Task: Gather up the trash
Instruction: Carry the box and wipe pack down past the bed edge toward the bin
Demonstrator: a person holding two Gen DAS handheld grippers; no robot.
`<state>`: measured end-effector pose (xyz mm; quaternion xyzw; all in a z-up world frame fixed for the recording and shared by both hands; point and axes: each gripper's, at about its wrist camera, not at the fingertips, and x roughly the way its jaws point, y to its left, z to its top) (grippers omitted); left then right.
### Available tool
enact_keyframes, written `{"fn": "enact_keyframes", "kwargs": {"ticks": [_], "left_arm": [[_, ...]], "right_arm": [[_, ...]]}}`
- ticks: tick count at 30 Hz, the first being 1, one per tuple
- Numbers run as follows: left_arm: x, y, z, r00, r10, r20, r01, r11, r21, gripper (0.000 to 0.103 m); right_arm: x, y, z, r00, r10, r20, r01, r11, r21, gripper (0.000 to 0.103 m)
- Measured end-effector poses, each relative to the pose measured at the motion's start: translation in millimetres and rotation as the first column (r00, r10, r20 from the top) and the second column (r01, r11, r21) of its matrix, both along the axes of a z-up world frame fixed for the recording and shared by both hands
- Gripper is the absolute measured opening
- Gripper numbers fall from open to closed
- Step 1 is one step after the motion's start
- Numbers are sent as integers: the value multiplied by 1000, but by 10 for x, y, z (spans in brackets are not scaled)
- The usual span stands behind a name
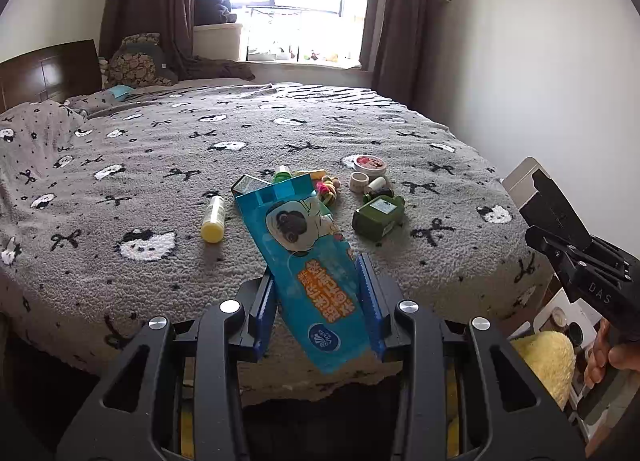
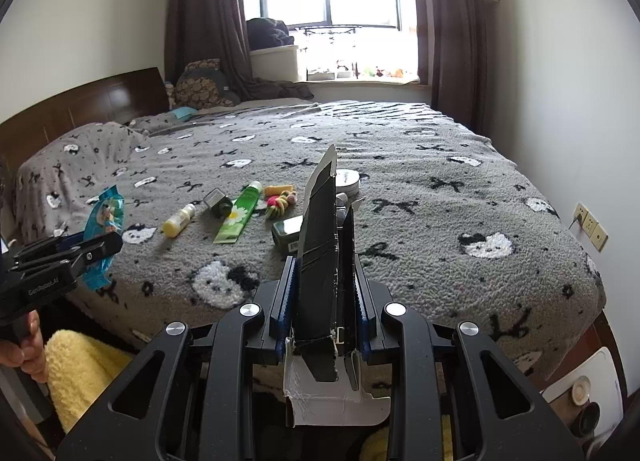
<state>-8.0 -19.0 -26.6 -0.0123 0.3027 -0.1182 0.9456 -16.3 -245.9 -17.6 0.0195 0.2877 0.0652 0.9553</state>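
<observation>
My left gripper [image 1: 318, 273] is shut on a blue snack wrapper [image 1: 304, 257] with a cartoon figure, held above the near edge of the bed; the wrapper also shows in the right wrist view [image 2: 104, 229]. My right gripper [image 2: 325, 281] is shut on a flattened black and white cardboard box [image 2: 320, 245], held upright over the bed's near edge; the box's corner shows in the left wrist view [image 1: 524, 181].
On the grey patterned bed [image 2: 440, 221] lie a yellow bottle [image 2: 179, 220], a green tube [image 2: 236, 219], a dark green bottle [image 1: 378, 217], a round tin [image 1: 370, 164], a tape roll [image 1: 359, 181] and colourful hair ties [image 2: 280, 203]. A yellow fluffy mat [image 2: 84, 373] lies on the floor.
</observation>
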Motion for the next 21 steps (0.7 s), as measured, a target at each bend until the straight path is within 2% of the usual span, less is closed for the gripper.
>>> {"fn": "enact_keyframes", "kwargs": {"ticks": [4, 11, 21], "left_arm": [[-114, -3, -151, 999, -13, -35, 13, 1000, -3, 36], [-240, -51, -615, 986, -53, -156, 55, 998, 8, 36], [-245, -106, -1393, 929, -90, -359, 99, 995, 7, 36]], "right_arm": [[-75, 52, -159, 999, 29, -45, -30, 1000, -5, 27], [-79, 181, -598, 981, 82, -174, -82, 997, 7, 27], [-6, 250, -1197, 937, 113, -329, -97, 993, 65, 27]]}}
